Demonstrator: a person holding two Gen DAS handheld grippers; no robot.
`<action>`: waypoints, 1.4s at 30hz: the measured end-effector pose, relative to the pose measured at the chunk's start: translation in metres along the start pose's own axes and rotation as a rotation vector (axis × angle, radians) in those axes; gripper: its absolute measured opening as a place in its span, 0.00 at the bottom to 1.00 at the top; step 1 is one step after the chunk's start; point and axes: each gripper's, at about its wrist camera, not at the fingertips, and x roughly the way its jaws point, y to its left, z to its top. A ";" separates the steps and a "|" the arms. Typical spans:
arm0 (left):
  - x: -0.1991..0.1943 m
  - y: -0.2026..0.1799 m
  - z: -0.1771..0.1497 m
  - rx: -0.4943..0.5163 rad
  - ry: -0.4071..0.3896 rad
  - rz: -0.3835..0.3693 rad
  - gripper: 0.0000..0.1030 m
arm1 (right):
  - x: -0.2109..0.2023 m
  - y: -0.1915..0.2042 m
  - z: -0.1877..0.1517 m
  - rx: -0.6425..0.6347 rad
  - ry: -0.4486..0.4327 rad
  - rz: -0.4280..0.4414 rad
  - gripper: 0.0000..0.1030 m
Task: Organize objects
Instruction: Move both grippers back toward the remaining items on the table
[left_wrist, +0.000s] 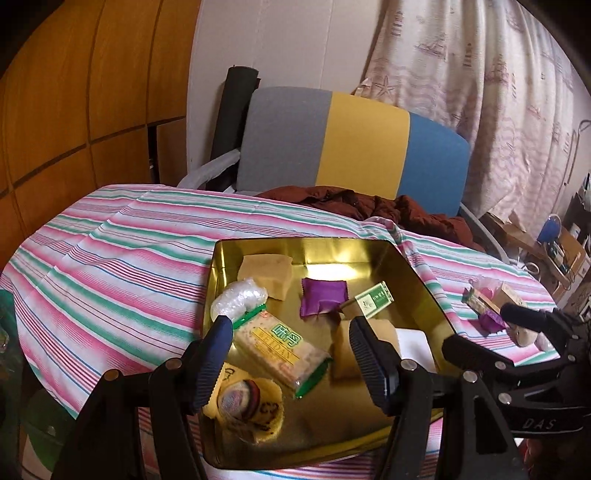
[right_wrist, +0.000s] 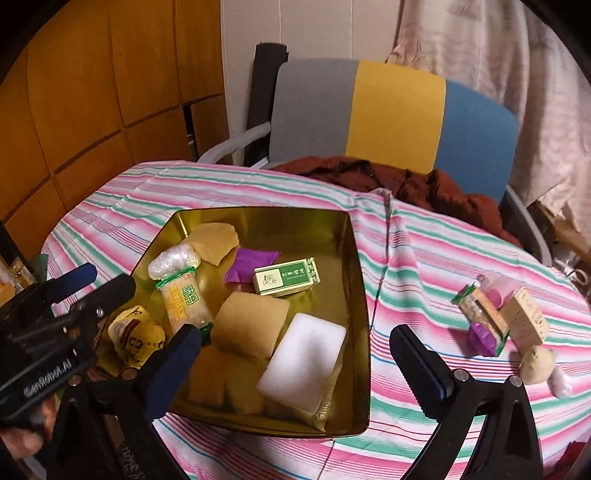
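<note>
A gold metal tray (left_wrist: 424, 288) (right_wrist: 360, 295) sits on the striped tablecloth. It holds a cracker pack (left_wrist: 280, 347) (right_wrist: 186, 306), a purple sachet (left_wrist: 323, 297) (right_wrist: 245, 264), a green and white box (left_wrist: 373, 300) (right_wrist: 286, 277), tan blocks (left_wrist: 266, 275) (right_wrist: 251, 325), a white block (right_wrist: 303, 363), a bubble-wrapped piece (left_wrist: 240, 297) (right_wrist: 171, 260) and a yellow wrapped snack (left_wrist: 245, 404) (right_wrist: 135, 341). My left gripper (left_wrist: 291, 362) hangs open over the tray's near side, empty. My right gripper (right_wrist: 299, 365) stands open at the tray's right corner, empty. Loose items (right_wrist: 498, 317) (left_wrist: 487, 302) lie to the right.
A chair (left_wrist: 351, 144) (right_wrist: 391, 114) with a grey, yellow and blue back stands behind the table, a brown garment (right_wrist: 406, 181) on its seat. Wooden panels (left_wrist: 74, 92) fill the left, a curtain (left_wrist: 480, 74) the right. Cluttered shelves (left_wrist: 561, 251) sit far right.
</note>
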 end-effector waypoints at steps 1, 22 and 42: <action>0.000 -0.001 -0.001 0.000 0.002 0.000 0.65 | -0.001 0.001 -0.001 -0.003 -0.007 -0.009 1.00; 0.003 -0.031 -0.022 0.084 0.053 -0.064 0.65 | 0.003 -0.051 -0.022 0.118 0.016 -0.081 1.00; 0.017 -0.121 -0.003 0.234 0.078 -0.247 0.63 | -0.029 -0.287 -0.051 0.542 0.070 -0.319 1.00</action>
